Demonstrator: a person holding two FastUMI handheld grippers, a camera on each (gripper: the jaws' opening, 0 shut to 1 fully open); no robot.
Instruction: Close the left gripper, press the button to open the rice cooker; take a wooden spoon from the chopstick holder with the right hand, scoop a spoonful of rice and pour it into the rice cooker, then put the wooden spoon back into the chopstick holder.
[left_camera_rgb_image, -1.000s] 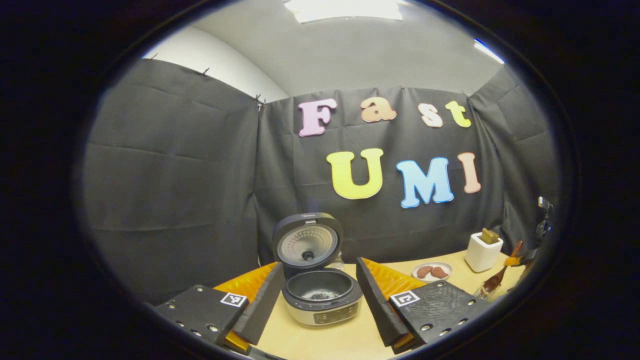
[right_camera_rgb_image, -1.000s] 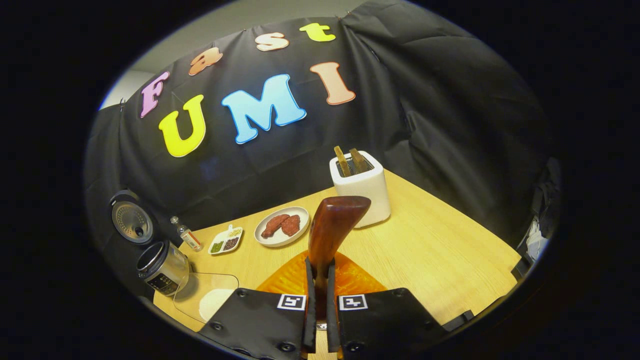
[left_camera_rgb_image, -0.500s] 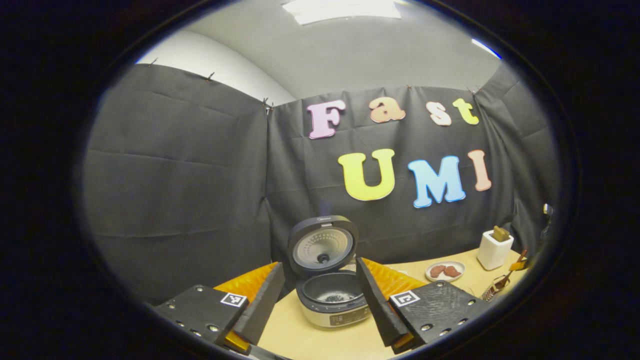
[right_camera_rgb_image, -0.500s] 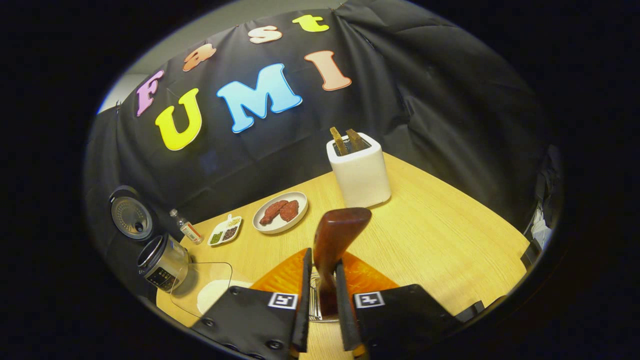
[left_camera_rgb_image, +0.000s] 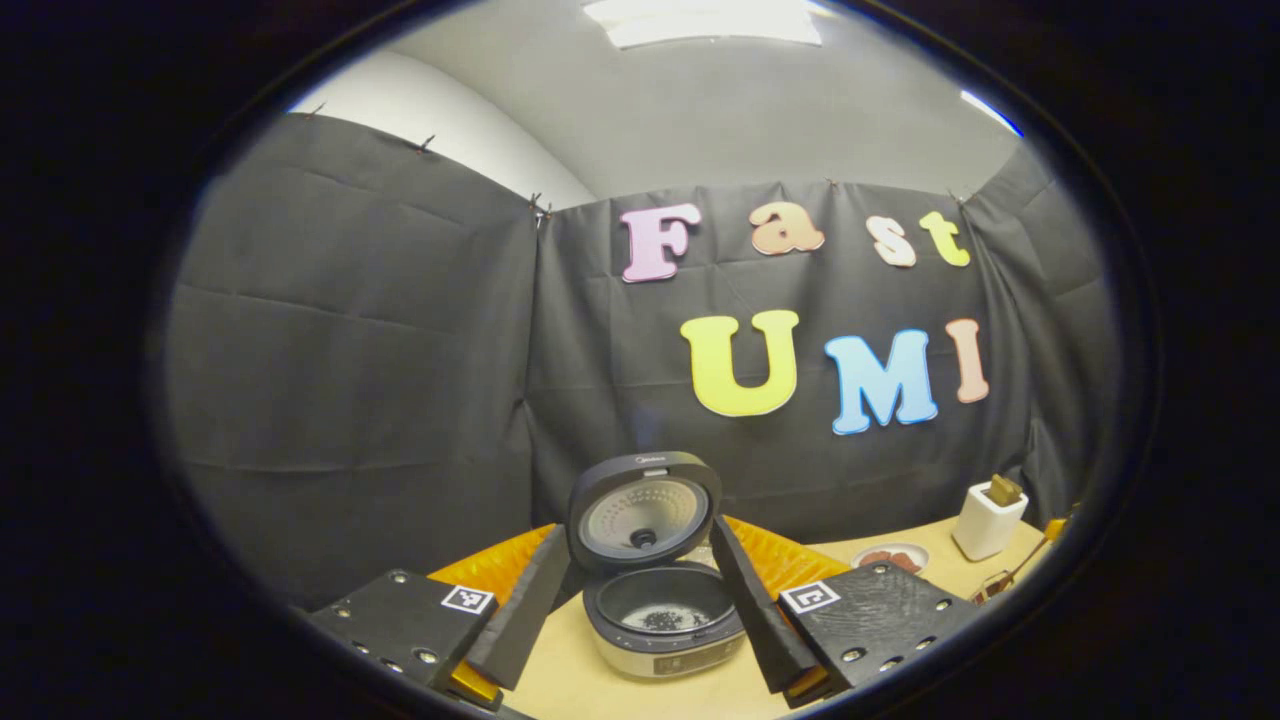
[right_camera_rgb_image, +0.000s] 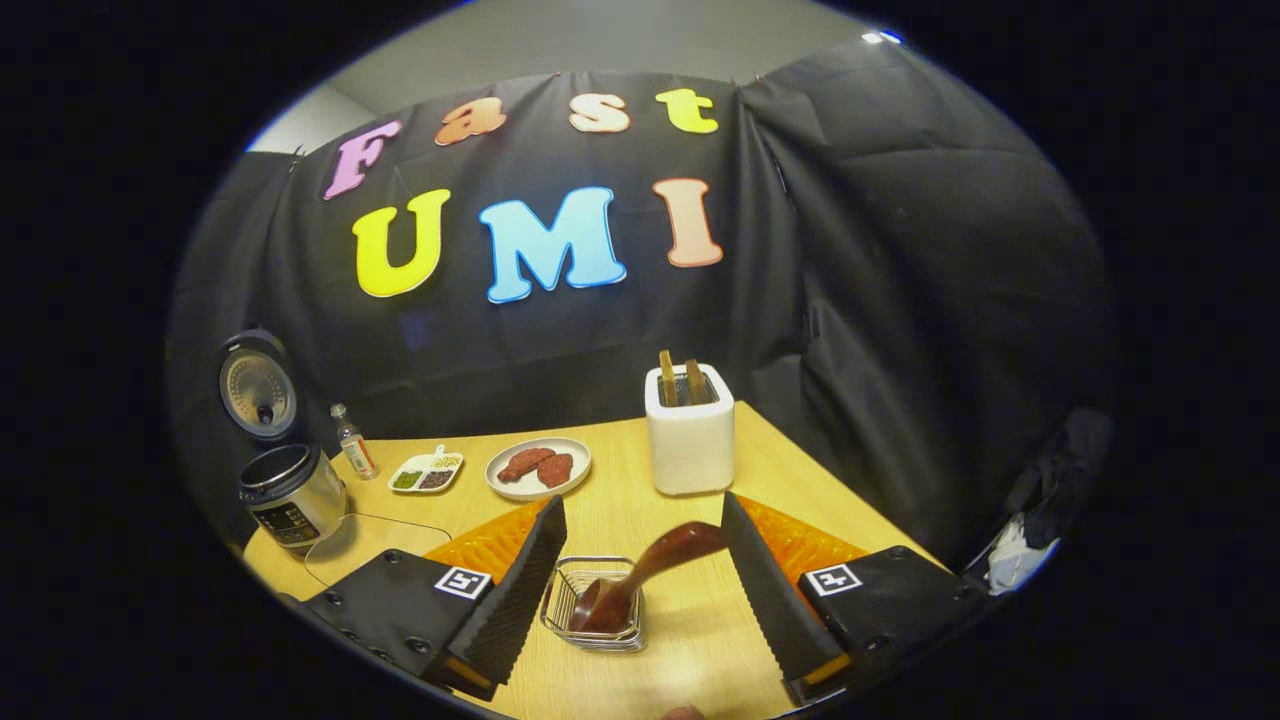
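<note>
A: Right gripper (right_camera_rgb_image: 638, 590) status?
B: Fingers spread wide, nothing held. Wooden spoon (right_camera_rgb_image: 640, 578) is seen between them but untouched, standing tilted in the wire chopstick holder (right_camera_rgb_image: 592, 608), bowl end down, handle leaning up to the right.
A: Holder's position?
B: On the wooden surface (right_camera_rgb_image: 800, 500), near edge, just ahead of the right gripper.
A: Rice cooker?
B: In the left gripper view, rice cooker (left_camera_rgb_image: 660, 610) is framed between the fingers of the left gripper (left_camera_rgb_image: 642, 590), lid (left_camera_rgb_image: 644, 508) raised upright, dark grains visible at the bottom of the inner pot. Left fingers are held wide apart, nothing gripped.
A: Other items?
B: In the right gripper view: white toaster (right_camera_rgb_image: 690, 428) w/ two slices sticking up, at the back; plate of meat (right_camera_rgb_image: 537, 467) to its left; divided dish (right_camera_rgb_image: 426, 471) and small bottle (right_camera_rgb_image: 354, 455) further left, near the cooker.
</note>
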